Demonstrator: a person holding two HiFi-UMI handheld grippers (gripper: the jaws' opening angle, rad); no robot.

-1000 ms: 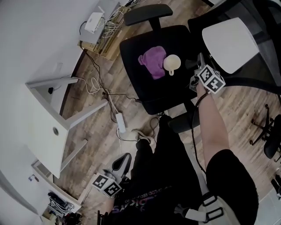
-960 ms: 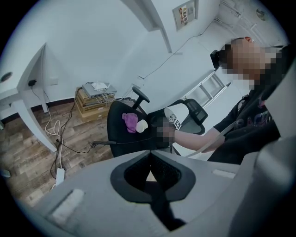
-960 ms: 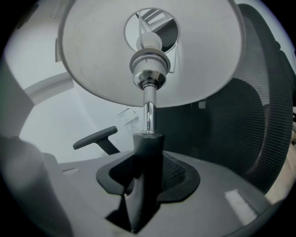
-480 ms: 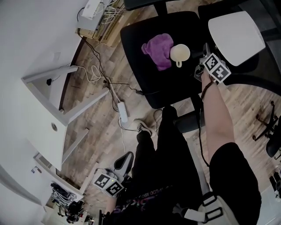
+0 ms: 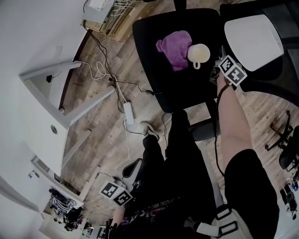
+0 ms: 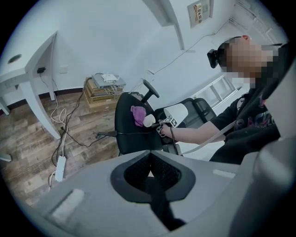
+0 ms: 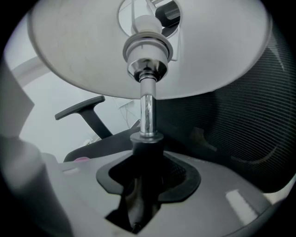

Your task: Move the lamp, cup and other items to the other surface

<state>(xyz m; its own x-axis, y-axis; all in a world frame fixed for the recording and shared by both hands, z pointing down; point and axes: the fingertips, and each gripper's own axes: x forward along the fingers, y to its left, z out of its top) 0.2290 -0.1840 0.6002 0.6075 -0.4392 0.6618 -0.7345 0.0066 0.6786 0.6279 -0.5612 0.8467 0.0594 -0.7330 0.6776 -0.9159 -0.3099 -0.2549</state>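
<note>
My right gripper [image 5: 218, 65] is shut on the table lamp's black collar [image 7: 147, 143], below its chrome stem [image 7: 147, 113]. The white shade [image 5: 252, 39] hangs over the right edge of a black office chair seat [image 5: 159, 70]. On that seat lie a purple cloth [image 5: 175, 46] and a cream cup [image 5: 198, 52], just left of the right gripper. The left gripper view shows the cloth [image 6: 138, 114], the cup [image 6: 148, 121] and the shade [image 6: 180, 113] from afar. My left gripper [image 5: 131, 170] hangs low beside the person's leg, jaws together with nothing between them.
A white desk [image 5: 42, 107] stands at the left, with cables and a power strip [image 5: 129, 113] on the wooden floor beneath it. A box with a router [image 5: 100, 7] sits by the wall. The chair's armrest [image 7: 81, 109] and mesh back [image 7: 240, 125] are close around the lamp.
The right gripper has sunk with the lamp towards the chair seat and drawn a little nearer the cup. The left gripper has dropped slightly. The view has shifted towards the chair.
</note>
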